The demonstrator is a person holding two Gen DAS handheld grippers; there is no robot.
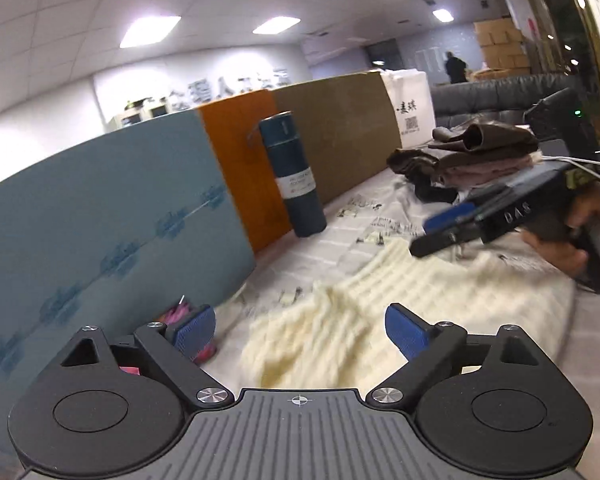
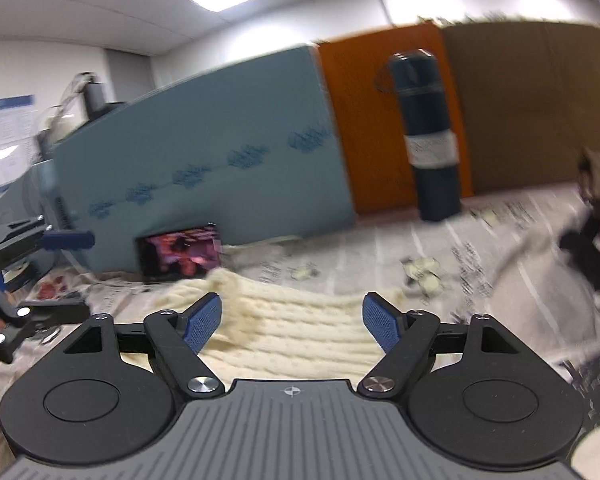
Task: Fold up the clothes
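Observation:
A cream knitted garment (image 1: 340,320) lies spread on the printed table cover; it also shows in the right wrist view (image 2: 300,332). My left gripper (image 1: 300,330) is open and empty, just above the garment's near part. My right gripper (image 2: 292,322) is open and empty, low over the garment; it shows from the side in the left wrist view (image 1: 444,228), over the garment's far edge. My left gripper also shows at the left edge of the right wrist view (image 2: 66,274).
A dark teal flask (image 1: 294,176) stands by blue, orange and brown partition panels (image 1: 120,208). Folded brown clothes (image 1: 476,156) are stacked at the far right. A phone (image 2: 180,254) with a lit screen leans on the blue panel.

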